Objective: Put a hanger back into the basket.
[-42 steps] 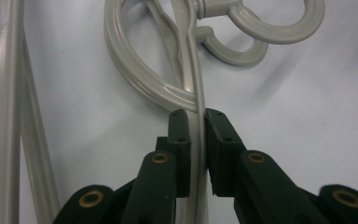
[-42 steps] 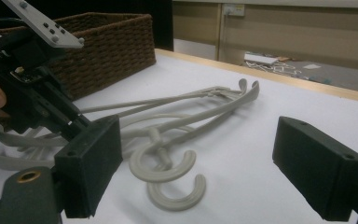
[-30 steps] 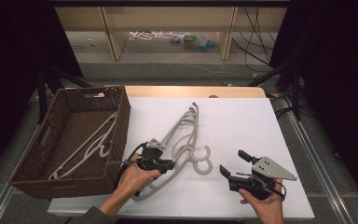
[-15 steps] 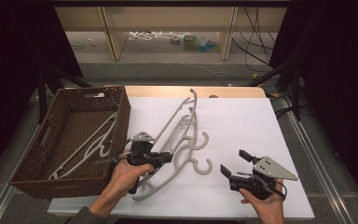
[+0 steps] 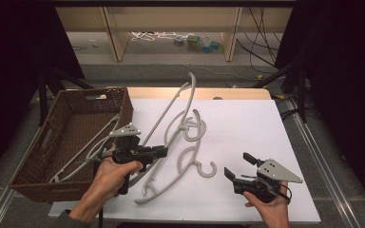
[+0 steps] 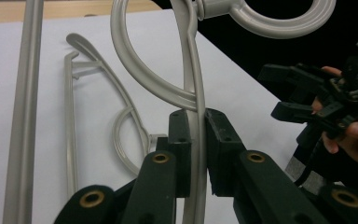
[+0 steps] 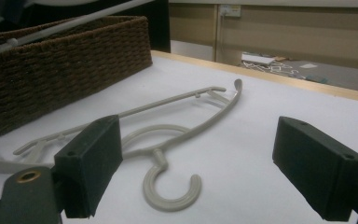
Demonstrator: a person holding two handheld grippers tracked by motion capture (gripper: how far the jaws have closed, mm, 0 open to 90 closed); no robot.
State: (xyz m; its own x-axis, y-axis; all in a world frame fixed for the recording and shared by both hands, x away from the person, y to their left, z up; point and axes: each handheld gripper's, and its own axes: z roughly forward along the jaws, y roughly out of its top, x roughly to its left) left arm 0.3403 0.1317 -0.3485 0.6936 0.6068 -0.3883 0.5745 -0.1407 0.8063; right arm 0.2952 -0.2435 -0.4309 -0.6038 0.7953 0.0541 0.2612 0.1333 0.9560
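The left tongs point(image 5: 159, 151) were pinching one arm of a grey hanger point(image 5: 173, 107) near the desk's point(image 5: 247, 123) near-left part, holding it tilted above the white top with its far end over the far edge. In the left gripper view the pads point(image 6: 181, 140) clamped only a thin rail, so the long hanger could swivel or slip in the grip. A second hanger point(image 5: 190, 161) lay on the desk just below it, and their hooks appeared to cross near the desk's middle; a further lift might drag the second one along or flick it off. The basket point(image 5: 83, 102) at the left edge already held hangers, and a swinging end could catch its rim. The right tongs point(image 5: 240, 165) stood spread and empty near the near-right corner, too far off to steady anything.
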